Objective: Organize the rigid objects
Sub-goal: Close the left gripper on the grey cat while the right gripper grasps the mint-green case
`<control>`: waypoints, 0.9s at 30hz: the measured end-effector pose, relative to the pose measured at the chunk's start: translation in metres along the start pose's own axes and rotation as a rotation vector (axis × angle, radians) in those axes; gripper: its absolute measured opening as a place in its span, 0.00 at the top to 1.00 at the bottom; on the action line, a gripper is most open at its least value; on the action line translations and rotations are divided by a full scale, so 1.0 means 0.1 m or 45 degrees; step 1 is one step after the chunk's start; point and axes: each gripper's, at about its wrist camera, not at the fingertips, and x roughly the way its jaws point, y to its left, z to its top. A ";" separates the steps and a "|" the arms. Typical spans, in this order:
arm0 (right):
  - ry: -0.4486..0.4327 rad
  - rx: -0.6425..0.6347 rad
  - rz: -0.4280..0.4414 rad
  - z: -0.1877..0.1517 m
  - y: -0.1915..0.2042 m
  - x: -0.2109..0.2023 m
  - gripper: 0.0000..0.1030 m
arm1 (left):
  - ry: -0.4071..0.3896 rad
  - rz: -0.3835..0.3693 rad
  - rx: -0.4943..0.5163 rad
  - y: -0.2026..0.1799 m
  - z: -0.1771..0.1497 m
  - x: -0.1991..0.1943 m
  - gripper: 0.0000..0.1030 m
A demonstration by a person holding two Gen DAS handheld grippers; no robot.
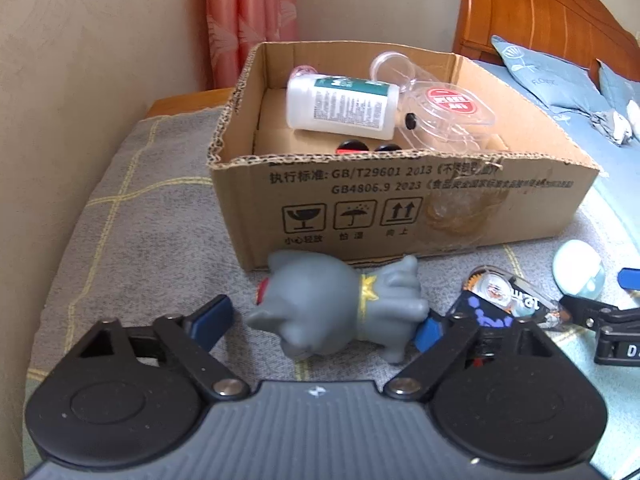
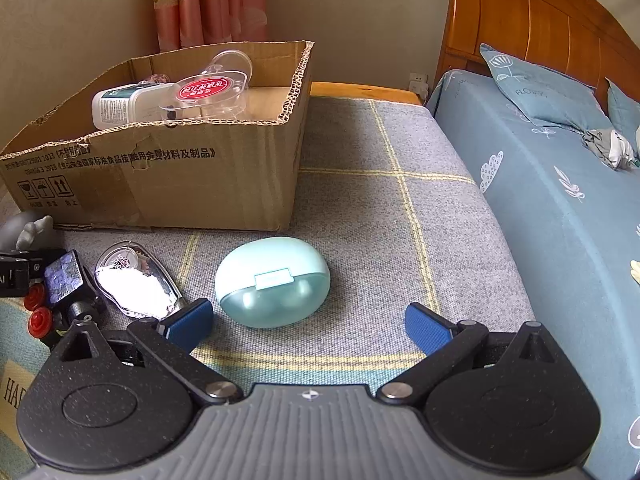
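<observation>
- Blanket, grey with yellow lines, covers the surface under everything.
- Left gripper is low over the blanket with its jaws spread wide; the grey toy figure lies on its side between the blue pads, and I cannot tell whether the right pad touches it.
- Cardboard box stands just behind the figure, holding a white bottle lying flat, a clear plastic case with a red label and some dark round pieces.
- Correction tape dispenser lies on the blanket in front of the box, beside the right gripper's left pad.
- Mint-green oval case rests near the box's front corner.
- Right gripper hangs just short of that case, jaws wide and holding nothing.
- Bed with blue sheets lies to the right.
</observation>
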 end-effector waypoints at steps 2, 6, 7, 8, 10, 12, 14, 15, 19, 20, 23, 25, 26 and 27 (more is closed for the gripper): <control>-0.002 -0.006 0.007 0.01 0.01 0.00 0.00 | -0.002 -0.011 0.020 -0.01 -0.01 -0.02 0.20; -0.014 -0.039 0.037 0.01 0.07 0.01 0.00 | 0.002 -0.014 0.033 -0.03 -0.02 -0.04 0.21; -0.017 -0.048 0.045 0.02 0.09 0.01 0.00 | 0.002 -0.014 0.033 -0.03 -0.02 -0.03 0.21; -0.021 -0.062 0.054 0.02 0.11 0.01 0.00 | 0.004 -0.012 0.032 -0.04 -0.02 -0.03 0.21; -0.028 -0.093 0.068 0.04 0.13 0.02 0.01 | 0.004 -0.011 0.037 -0.04 -0.01 -0.02 0.21; -0.033 -0.123 0.085 0.07 0.14 0.02 0.04 | 0.006 -0.015 0.037 -0.04 -0.01 -0.01 0.21; -0.033 -0.136 0.116 0.10 0.12 0.02 0.09 | 0.008 -0.021 0.037 -0.02 -0.01 -0.02 0.21; -0.032 -0.142 0.131 0.11 0.10 0.02 0.11 | 0.008 -0.025 0.039 -0.02 -0.01 -0.02 0.21; -0.031 -0.175 0.160 0.15 0.07 0.01 0.21 | 0.013 -0.027 0.074 -0.02 0.01 -0.01 0.21; -0.032 -0.182 0.166 0.16 0.07 0.01 0.25 | 0.015 -0.027 0.084 -0.03 0.01 -0.01 0.21; -0.029 -0.206 0.173 0.18 0.08 0.01 0.31 | 0.026 -0.051 0.102 -0.03 0.04 -0.01 0.28; -0.024 -0.221 0.175 0.19 0.08 0.01 0.31 | 0.034 -0.059 0.110 -0.05 0.05 -0.02 0.30; -0.021 -0.224 0.177 0.20 0.08 0.02 0.31 | 0.036 -0.054 0.121 -0.06 0.05 -0.01 0.30; -0.021 -0.228 0.178 0.20 0.09 0.02 0.31 | 0.036 -0.050 0.127 -0.06 0.05 -0.02 0.30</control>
